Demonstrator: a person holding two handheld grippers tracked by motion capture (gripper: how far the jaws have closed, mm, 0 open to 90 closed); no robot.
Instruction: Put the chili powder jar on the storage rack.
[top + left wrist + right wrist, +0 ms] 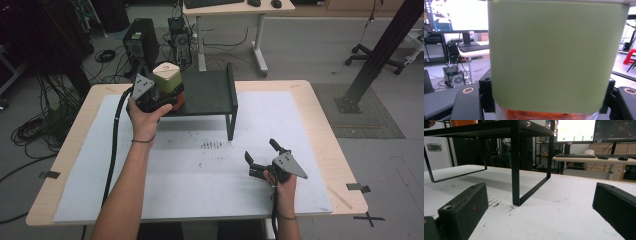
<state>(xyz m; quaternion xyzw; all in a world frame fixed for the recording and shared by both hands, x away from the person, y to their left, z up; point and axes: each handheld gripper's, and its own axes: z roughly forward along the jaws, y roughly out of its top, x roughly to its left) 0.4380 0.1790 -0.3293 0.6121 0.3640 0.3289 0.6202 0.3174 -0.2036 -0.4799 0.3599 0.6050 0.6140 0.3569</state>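
A green canister with a pale lid and an orange base stands on the left end of the black metal shelf. My left gripper is shut on it, a jaw on either side. In the left gripper view the green canister is right in front of the camera, with the left gripper pressed to its lower sides. My right gripper rests open on the white mat, right of the shelf's front leg. In its own view the right gripper has nothing between its jaws and faces the shelf.
The shelf stands on a white mat on a wooden table. Dark specks mark the mat near the front leg. A desk, a computer tower and cables lie beyond; a black post rises at the right.
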